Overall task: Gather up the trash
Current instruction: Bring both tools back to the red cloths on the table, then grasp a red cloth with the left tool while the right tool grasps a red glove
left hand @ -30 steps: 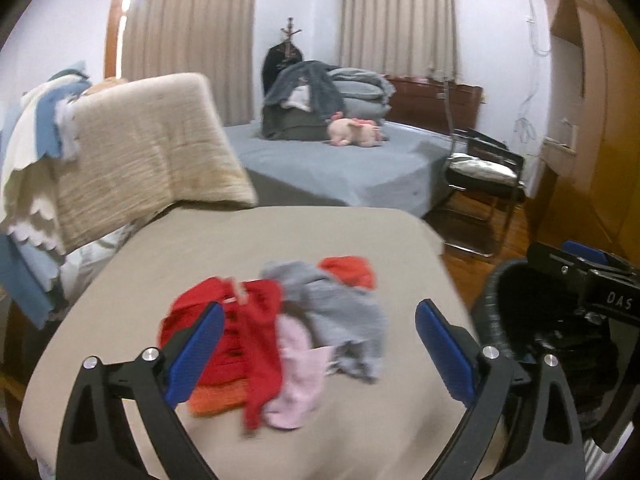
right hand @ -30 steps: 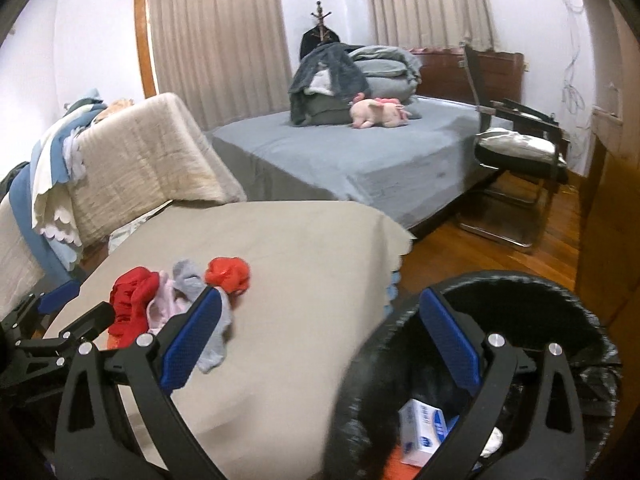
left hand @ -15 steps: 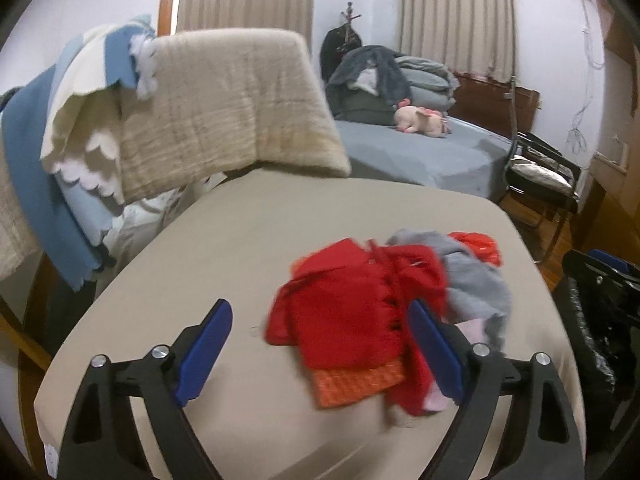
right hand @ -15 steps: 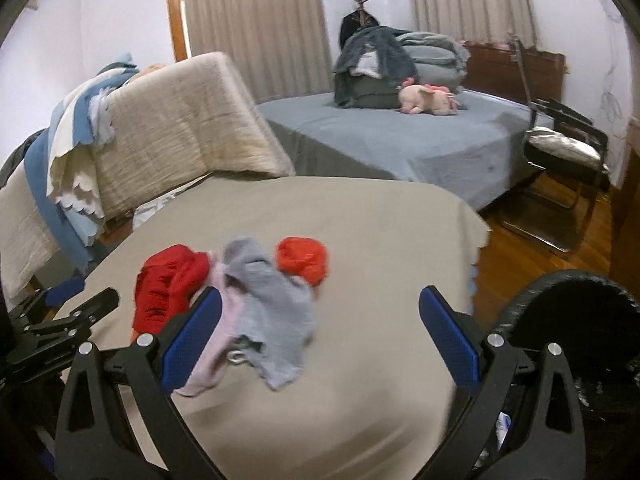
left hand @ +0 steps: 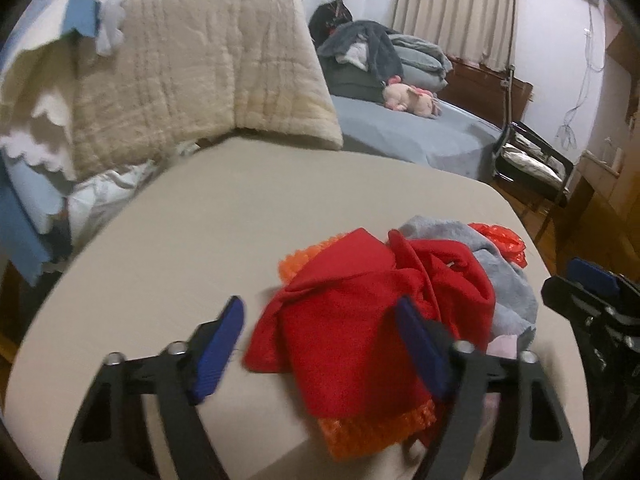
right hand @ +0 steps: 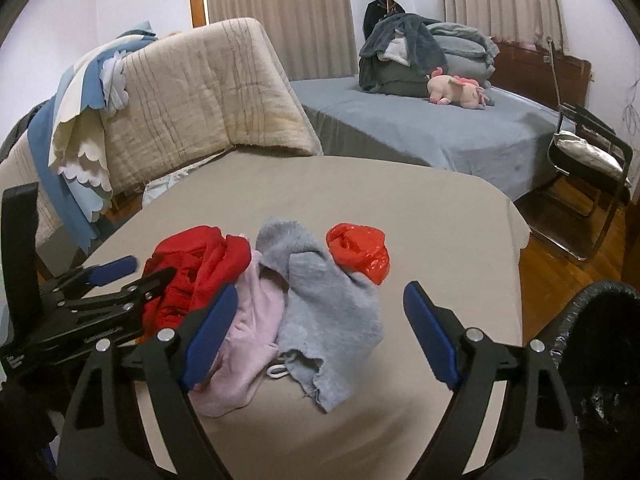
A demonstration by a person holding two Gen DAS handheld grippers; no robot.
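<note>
Rags [right hand: 280,300] and red plastic bag [right hand: 358,252] all left on beige bench [right hand: 440,232], none binned; your bin [right hand: 600,340] waits at 4 o'clock. Left hand-held gripper [left hand: 320,344] closing around red cloth [left hand: 360,320], not yet clamped; right hand-held gripper [right hand: 316,328] closing, empty, above grey rag. Bed [right hand: 440,136] at 1 o'clock

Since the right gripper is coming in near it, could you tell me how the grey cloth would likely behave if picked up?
The grey cloth lies crumpled and draped flat on the table, so it probably hangs limp from a pinch. Its fuzzy surface suggests it won't slip. It overlaps the pink cloth, so that may drag along.
</note>
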